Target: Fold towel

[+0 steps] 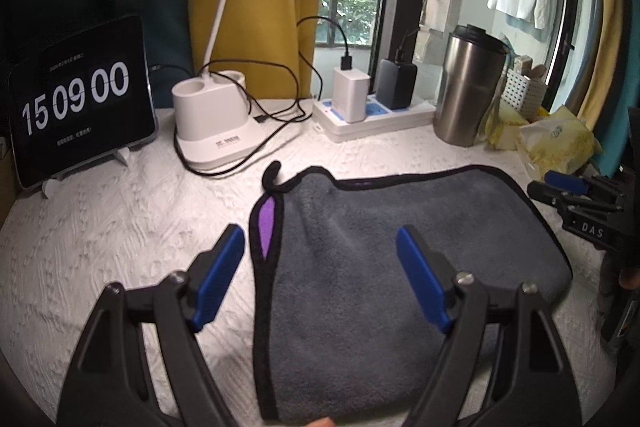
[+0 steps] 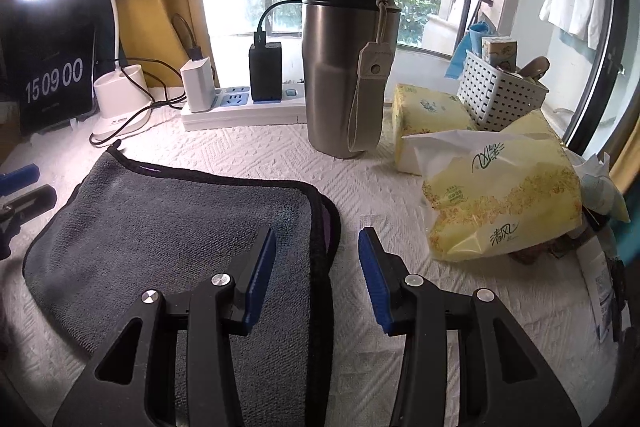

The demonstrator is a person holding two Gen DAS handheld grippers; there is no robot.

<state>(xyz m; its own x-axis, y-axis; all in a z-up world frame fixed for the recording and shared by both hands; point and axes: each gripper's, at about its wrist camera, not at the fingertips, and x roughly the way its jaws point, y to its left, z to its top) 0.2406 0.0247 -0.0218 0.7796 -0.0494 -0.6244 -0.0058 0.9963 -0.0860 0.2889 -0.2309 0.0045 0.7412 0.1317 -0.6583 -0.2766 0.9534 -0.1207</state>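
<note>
While the towel [image 1: 384, 275] lies flat on the white textured table [image 1: 120, 227], already doubled at least once judging by the purple underside [image 1: 266, 227] peeking out at its left edge, both tools are poised over its near corners.

Left to right: a tablet clock [image 1: 76, 103] is propped at the far left, then a lamp base [image 1: 212, 119], a power strip [image 1: 372, 115] with chargers, a steel tumbler [image 1: 468, 87] and yellow tissue packs [image 2: 500, 203] at the far right.

Left hand-held gripper [image 1: 320, 267]: jaws spread wide, nothing held, one finger beyond the towel's left hem and the other above the grey pile. Right hand-held gripper [image 2: 316, 271]: jaws also wide and empty, straddling the black-bound right edge [image 2: 320, 267].

Step in hand, as judged: the near corners are about to be taken for another fold. For a clean result, every layer at each hem should be caught together, both corners lifted evenly, and the near edge carried to the far edge so the black bindings line up; the loose hanging loop [image 1: 270, 173] at the far-left corner is best kept tucked in.

Hard to make out: the towel's nearest edge is cut off beneath the gripper bodies in both views, so the layer count cannot be told. Whether the fingers touch the cloth or hover above it cannot be told either.
</note>
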